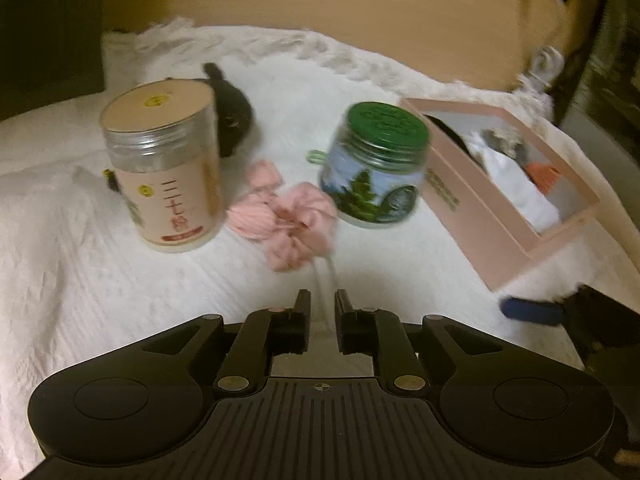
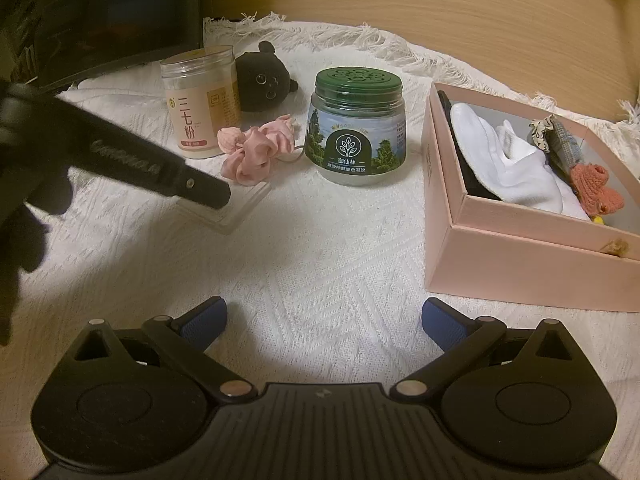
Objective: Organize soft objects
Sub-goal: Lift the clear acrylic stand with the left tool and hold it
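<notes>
Nearest, the right hand-held gripper hangs spread and empty over the white cloth on the tabletop. Left of frame, the left hand-held gripper, nearly pressed together with nothing visibly pinched, sits just short of the pink scrunchie. It likely needs picking up next, then moving to the pink box at right. Beyond stand a jar reading "三七粉" and a green-lidded jar reading "御仙林".

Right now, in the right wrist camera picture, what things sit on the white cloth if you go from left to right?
Tall jar with the pink label → black plush toy → pink scrunchie → green-lidded jar → pink box holding white socks and a small orange knitted toy.
</notes>
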The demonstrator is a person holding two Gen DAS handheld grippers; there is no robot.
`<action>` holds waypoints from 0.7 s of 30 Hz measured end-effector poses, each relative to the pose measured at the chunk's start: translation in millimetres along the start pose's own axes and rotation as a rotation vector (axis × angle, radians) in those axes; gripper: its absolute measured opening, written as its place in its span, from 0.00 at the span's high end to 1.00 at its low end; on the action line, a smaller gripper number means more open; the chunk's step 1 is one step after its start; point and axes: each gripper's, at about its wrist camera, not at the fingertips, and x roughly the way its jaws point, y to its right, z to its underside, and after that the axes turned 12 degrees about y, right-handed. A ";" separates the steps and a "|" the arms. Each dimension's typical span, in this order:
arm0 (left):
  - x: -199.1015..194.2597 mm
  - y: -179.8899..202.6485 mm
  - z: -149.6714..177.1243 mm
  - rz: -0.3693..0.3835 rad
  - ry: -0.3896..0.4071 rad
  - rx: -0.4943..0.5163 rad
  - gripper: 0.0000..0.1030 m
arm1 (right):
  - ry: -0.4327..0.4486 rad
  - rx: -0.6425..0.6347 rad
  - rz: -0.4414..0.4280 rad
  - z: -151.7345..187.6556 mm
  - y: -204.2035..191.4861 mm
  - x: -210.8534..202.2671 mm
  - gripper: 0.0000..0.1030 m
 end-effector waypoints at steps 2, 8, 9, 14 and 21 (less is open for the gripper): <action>11.0 -1.2 -1.2 -0.008 -0.033 -0.027 0.85 | 0.000 0.000 0.000 0.0 -0.2 -0.1 0.00; 24.1 14.1 -3.9 -0.007 -0.062 0.027 0.85 | 0.000 0.001 0.001 0.2 -0.4 -0.4 0.00; 25.0 14.4 -4.5 -0.002 -0.067 0.021 0.85 | 0.000 0.001 0.001 0.2 -0.6 -0.3 0.00; 25.8 9.0 -7.4 0.022 -0.087 -0.035 0.85 | 0.000 0.001 0.001 0.4 -0.7 -0.7 0.00; 26.4 18.5 -5.4 0.045 -0.080 0.000 0.80 | -0.001 0.002 0.001 0.3 -1.0 -0.9 0.00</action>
